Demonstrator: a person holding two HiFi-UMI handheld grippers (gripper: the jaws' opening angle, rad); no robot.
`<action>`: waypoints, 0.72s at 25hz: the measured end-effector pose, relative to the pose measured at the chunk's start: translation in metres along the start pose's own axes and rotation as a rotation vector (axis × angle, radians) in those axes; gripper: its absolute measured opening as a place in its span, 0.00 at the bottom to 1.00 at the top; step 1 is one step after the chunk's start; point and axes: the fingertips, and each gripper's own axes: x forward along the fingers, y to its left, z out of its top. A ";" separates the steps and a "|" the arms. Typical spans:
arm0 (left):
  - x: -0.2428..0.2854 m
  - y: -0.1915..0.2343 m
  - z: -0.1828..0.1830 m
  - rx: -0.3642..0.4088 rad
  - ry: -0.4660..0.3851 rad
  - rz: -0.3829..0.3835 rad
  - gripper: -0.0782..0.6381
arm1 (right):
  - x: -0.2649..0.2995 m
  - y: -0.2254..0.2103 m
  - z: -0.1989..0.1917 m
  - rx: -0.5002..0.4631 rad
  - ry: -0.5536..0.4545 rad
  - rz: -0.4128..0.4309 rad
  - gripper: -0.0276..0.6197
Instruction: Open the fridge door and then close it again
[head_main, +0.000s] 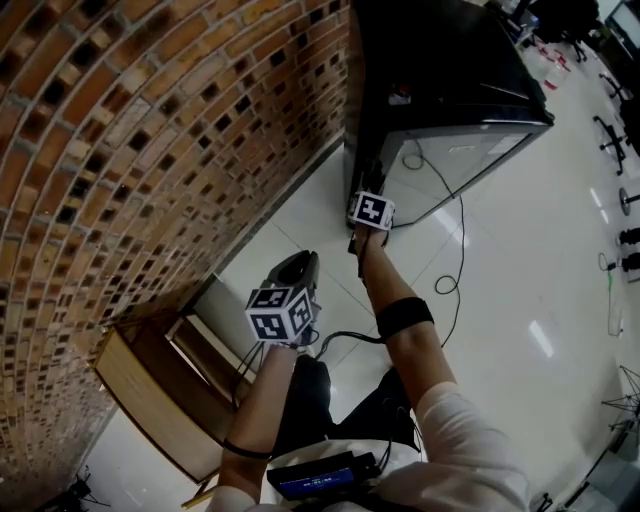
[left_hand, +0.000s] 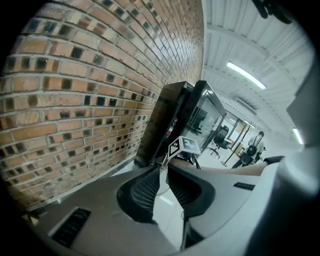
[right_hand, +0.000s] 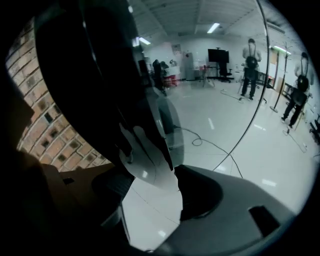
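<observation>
My right gripper (right_hand: 155, 187), jaws released wide and empty, nears the fridge door (head_main: 460, 160) to pull it. My left gripper (left_hand: 162, 187) idles, jaws barely parted

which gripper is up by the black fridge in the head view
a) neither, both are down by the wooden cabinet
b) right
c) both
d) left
b: the right gripper, jaws wide apart, is reached out close to the lower corner of the fridge, while the left gripper sits back near the person's body.
</observation>
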 end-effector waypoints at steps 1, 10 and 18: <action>-0.001 0.005 0.001 -0.008 -0.001 0.004 0.18 | 0.003 0.001 0.005 0.010 -0.002 -0.012 0.51; -0.006 0.042 0.003 -0.027 0.006 0.049 0.18 | 0.026 0.010 0.034 0.097 -0.026 -0.058 0.52; -0.005 0.051 -0.002 -0.048 0.014 0.055 0.18 | 0.036 0.012 0.049 0.122 -0.033 -0.081 0.52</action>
